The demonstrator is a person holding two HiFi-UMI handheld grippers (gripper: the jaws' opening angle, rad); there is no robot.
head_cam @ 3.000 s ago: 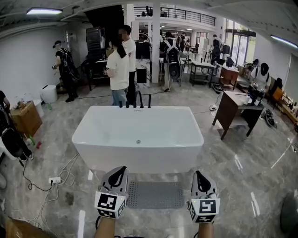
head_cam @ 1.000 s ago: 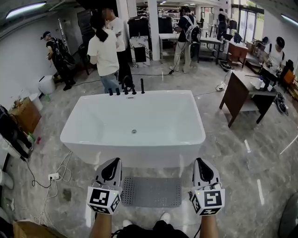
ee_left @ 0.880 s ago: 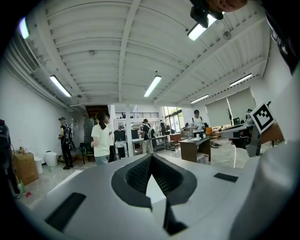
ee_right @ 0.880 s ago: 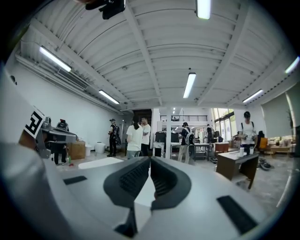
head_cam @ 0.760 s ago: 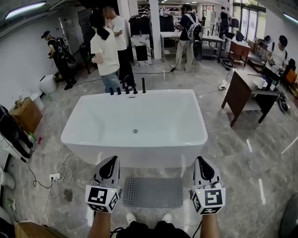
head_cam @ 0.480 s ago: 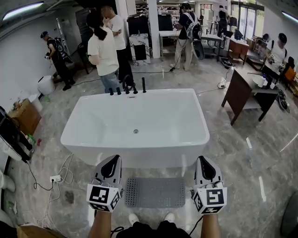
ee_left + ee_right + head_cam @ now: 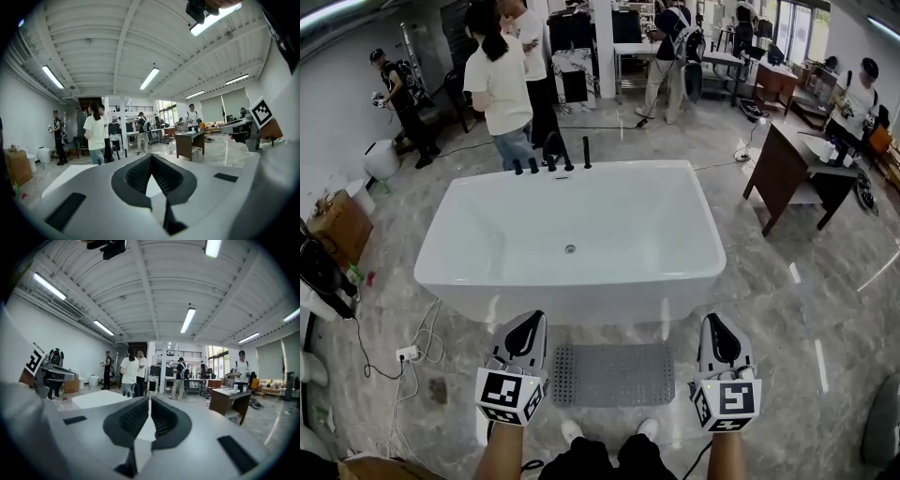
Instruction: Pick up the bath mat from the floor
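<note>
A grey perforated bath mat [image 7: 613, 374] lies flat on the marble floor in front of the white bathtub [image 7: 478, 286], seen in the head view. My left gripper [image 7: 528, 327] hovers above the mat's left edge, shut with nothing in it. To the mat's right, my right gripper [image 7: 715, 329] is held at the same height, also shut and empty. Both gripper views look level across the room over the tub: the left gripper [image 7: 151, 157] and right gripper [image 7: 149, 400] show closed jaws, and the mat is hidden from them. The person's shoes [image 7: 572, 432] stand at the mat's near edge.
Two people [image 7: 499, 84] stand behind the tub by its black taps [image 7: 551, 165]. A brown desk [image 7: 786, 173] stands at the right. Cables and a power strip [image 7: 408, 354] lie on the floor at the left, near a cardboard box [image 7: 335, 228].
The head view has tilted further down, so the tub sits closer and the shoes show. Both grippers stay shut at the same spots beside the mat.
</note>
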